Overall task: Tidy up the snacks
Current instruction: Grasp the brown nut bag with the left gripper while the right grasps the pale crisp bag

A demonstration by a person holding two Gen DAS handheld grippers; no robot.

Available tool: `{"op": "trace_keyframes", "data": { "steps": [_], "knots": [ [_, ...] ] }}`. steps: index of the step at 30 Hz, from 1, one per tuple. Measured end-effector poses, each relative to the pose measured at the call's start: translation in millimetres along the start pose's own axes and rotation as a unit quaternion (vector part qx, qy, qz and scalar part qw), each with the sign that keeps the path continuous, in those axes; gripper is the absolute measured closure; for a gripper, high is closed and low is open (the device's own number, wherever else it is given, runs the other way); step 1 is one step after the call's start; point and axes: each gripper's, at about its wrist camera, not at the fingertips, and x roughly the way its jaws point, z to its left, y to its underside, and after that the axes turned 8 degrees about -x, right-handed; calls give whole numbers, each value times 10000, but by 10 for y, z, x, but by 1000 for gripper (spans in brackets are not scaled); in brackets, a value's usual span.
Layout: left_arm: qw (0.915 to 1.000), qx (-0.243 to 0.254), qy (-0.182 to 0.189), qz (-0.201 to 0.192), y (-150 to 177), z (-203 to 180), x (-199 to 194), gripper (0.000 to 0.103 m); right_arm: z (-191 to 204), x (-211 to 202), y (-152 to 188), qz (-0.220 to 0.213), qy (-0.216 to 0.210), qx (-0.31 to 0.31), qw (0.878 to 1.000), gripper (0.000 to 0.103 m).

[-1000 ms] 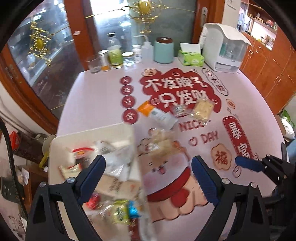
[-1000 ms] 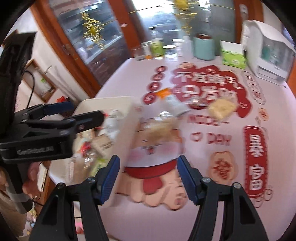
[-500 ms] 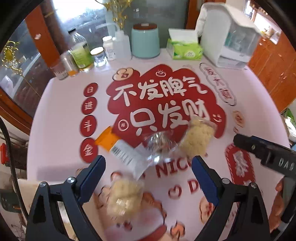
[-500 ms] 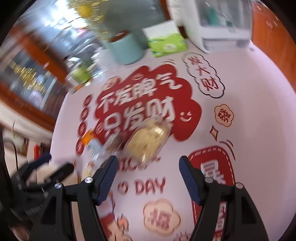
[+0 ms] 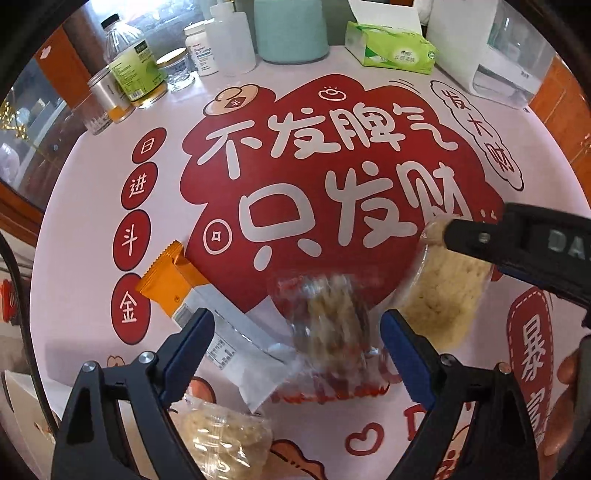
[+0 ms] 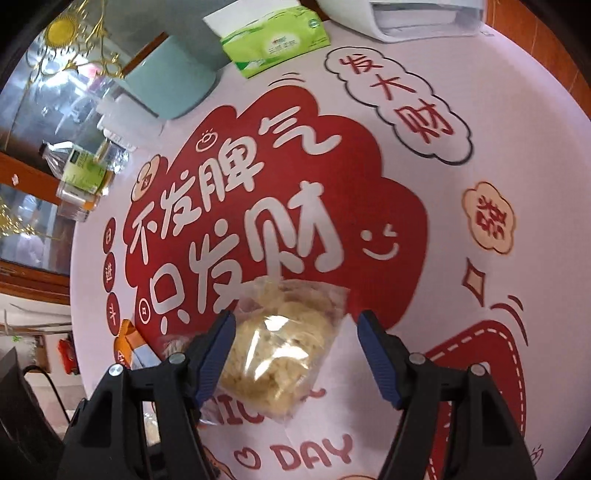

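My left gripper point(image 5: 295, 332) is open over a clear red-edged snack packet point(image 5: 332, 325) lying on the printed tablecloth. An orange and white bar wrapper point(image 5: 207, 306) lies to its left. A clear bag of pale crumbly snack point(image 5: 225, 439) lies near the bottom. My right gripper point(image 6: 295, 339) is open, its fingers either side of another clear bag of pale crumbly snack point(image 6: 280, 347); this bag also shows in the left wrist view point(image 5: 443, 295), under the right gripper's body point(image 5: 517, 251).
At the table's far edge stand a teal canister point(image 5: 291, 33), a green tissue box point(image 5: 391, 48), a white appliance point(image 5: 491, 44), and several bottles and jars point(image 5: 136, 62). The white tray's corner point(image 5: 22, 406) shows at lower left.
Both grippers have moved forward and down from the tray area to the loose snacks. The right one now straddles the pale snack bag, the left one the red-edged packet. Both stay open.
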Motion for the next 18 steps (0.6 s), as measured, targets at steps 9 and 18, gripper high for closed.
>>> {"op": "trace_keyframes", "data": {
  "steps": [9,18],
  "knots": [
    [9998,-126,155,32,-15,173,53,12,219,262,-17,348,456,-217,9981,30],
    [9993,-101,341,152,58,126,66,12,285,281,77,538,810,-1080,9894,34]
  ]
}}
